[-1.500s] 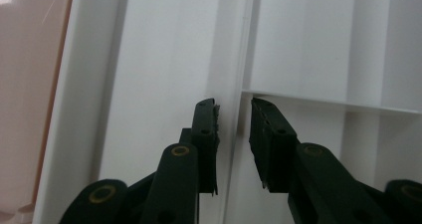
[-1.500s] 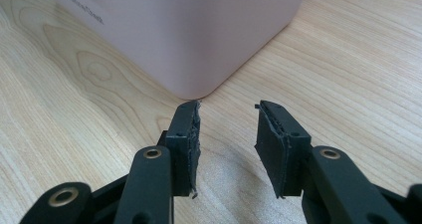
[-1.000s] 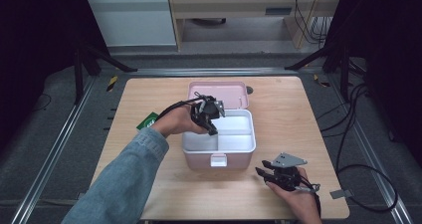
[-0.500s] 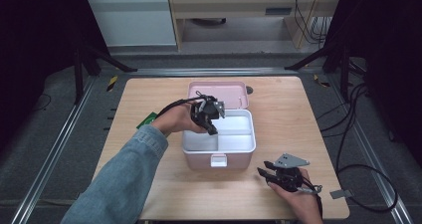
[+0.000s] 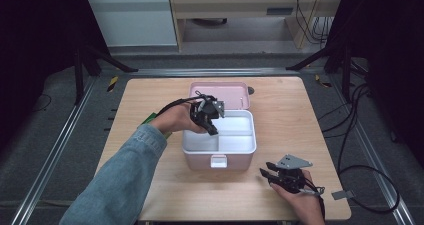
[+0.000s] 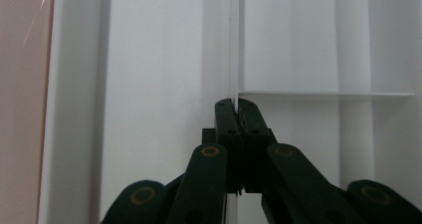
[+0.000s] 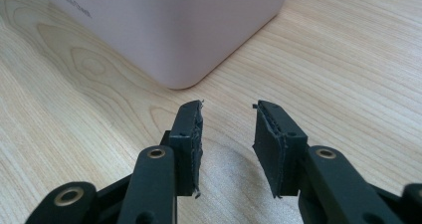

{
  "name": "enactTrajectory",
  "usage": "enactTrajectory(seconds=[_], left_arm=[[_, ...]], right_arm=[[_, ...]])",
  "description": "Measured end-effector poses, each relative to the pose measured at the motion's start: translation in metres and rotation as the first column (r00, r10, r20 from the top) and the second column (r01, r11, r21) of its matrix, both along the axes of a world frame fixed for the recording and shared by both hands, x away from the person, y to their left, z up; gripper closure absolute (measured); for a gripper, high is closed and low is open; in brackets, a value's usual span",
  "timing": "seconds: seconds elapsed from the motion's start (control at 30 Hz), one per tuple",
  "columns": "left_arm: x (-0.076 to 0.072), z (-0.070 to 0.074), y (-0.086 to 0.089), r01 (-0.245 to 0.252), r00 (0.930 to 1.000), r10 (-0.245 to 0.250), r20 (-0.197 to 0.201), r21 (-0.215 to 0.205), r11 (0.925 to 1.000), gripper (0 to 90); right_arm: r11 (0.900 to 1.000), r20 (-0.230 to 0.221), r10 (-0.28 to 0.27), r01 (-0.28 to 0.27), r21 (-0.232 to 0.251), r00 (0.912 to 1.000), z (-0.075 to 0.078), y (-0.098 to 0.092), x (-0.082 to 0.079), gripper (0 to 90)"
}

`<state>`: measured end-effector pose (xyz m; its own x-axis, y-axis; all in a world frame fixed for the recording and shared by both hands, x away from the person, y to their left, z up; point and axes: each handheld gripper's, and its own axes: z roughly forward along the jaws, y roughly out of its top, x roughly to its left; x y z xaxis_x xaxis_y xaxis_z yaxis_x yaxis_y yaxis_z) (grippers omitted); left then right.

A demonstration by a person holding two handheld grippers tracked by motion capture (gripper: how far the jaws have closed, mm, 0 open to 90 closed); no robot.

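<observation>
Desk [image 5: 150, 100] of pale wood, seen from above, carries a pink box [image 5: 220, 157] at its centre with a white divided tray [image 5: 240, 145] inside and its pink lid [image 5: 220, 91] open behind. From the left, a hand in a denim sleeve [image 5: 120, 175] holds the left tool [image 5: 214, 129] down into the tray, jaws pinching the thin white divider [image 6: 234, 59]. At the right, the right tool [image 7: 228, 119] rests low on the desk near the box's corner, jaws spread with nothing between them.

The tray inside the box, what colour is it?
White tray, clearest in the high view; the box is pink.
</observation>
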<state>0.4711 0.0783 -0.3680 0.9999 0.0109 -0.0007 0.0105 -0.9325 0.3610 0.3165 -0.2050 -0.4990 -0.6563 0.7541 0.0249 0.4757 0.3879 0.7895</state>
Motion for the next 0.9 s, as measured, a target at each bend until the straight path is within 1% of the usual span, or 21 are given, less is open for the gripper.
enactTrajectory(seconds=[0.1,0.2,0.37,0.43,0.47,0.5,0.57,0.6,0.67,0.73,0.77,0.8,0.83,0.9], left_arm=[[-0.001,0.001,0.0,-0.006,1.0,0.006,0.006,-0.003,1.0,89.3],[-0.003,0.006,0.002,-0.012,0.9998,0.012,0.017,-0.014,0.9998,89.4],[-0.005,0.016,0.006,-0.017,0.9996,0.018,0.023,-0.056,0.9983,89.5],[-0.005,0.022,0.009,-0.025,0.9995,0.026,0.015,-0.08,0.9964,89.5],[-0.005,0.025,0.01,-0.015,0.9996,0.017,0.022,-0.088,0.996,89.5],[-0.006,0.028,0.011,-0.022,0.9995,0.024,0.02,-0.096,0.9952,89.6],[-0.006,0.033,0.013,-0.016,0.9994,0.019,0.03,-0.096,0.9952,89.5],[-0.007,0.035,0.014,-0.022,0.9993,0.025,0.026,-0.1,0.9947,89.5],[-0.008,0.039,0.016,-0.034,0.9988,0.038,0.033,-0.117,0.9926,89.5],[-0.007,0.043,0.018,-0.039,0.9979,0.045,0.047,-0.118,0.9923,89.6],[-0.007,0.045,0.02,-0.05,0.9975,0.056,0.044,-0.123,0.9911,89.5],[-0.008,0.047,0.021,-0.054,0.9968,0.061,0.052,-0.128,0.9903,89.5],[-0.008,0.047,0.021,-0.054,0.9968,0.061,0.052,-0.128,0.9903,89.5],[-0.011,0.055,0.024,-0.063,0.9949,0.073,0.07,-0.144,0.9876,89.5]], right_arm=[[1.0,0.002,0.002,-0.002,-0.003,1.0,0.001,0.001,0.0,63.3],[1.0,0.003,0.003,-0.003,-0.005,1.0,0.001,0.002,-0.001,63.3],[1.0,0.005,-0.004,0.004,-0.004,1.0,0.001,0.0,0.0,63.4],[1.0,0.005,-0.006,0.006,-0.005,1.0,0.001,-0.001,0.0,63.4],[1.0,0.003,-0.008,0.008,-0.004,1.0,0.001,-0.001,0.0,63.4],[1.0,0.004,-0.009,0.009,-0.004,1.0,0.001,-0.001,0.0,63.4],[1.0,0.004,-0.011,0.011,-0.004,0.9999,0.002,-0.001,0.0,63.4],[1.0,0.003,-0.012,0.012,-0.004,0.9999,0.002,-0.001,0.0,63.3],[1.0,0.003,-0.014,0.014,-0.001,0.9999,0.001,-0.001,0.001,63.3],[1.0,0.005,-0.014,0.014,-0.003,0.9999,0.001,-0.002,0.001,63.3],[1.0,0.005,-0.016,0.016,-0.002,0.9999,0.002,-0.002,0.001,63.3],[1.0,0.007,-0.018,0.018,-0.002,0.9998,0.002,-0.002,0.001,63.3],[1.0,0.008,-0.02,0.02,-0.003,0.9998,0.002,-0.002,0.001,63.4],[1.0,0.009,-0.02,0.02,-0.004,0.9998,0.002,-0.002,0.001,63.3]])
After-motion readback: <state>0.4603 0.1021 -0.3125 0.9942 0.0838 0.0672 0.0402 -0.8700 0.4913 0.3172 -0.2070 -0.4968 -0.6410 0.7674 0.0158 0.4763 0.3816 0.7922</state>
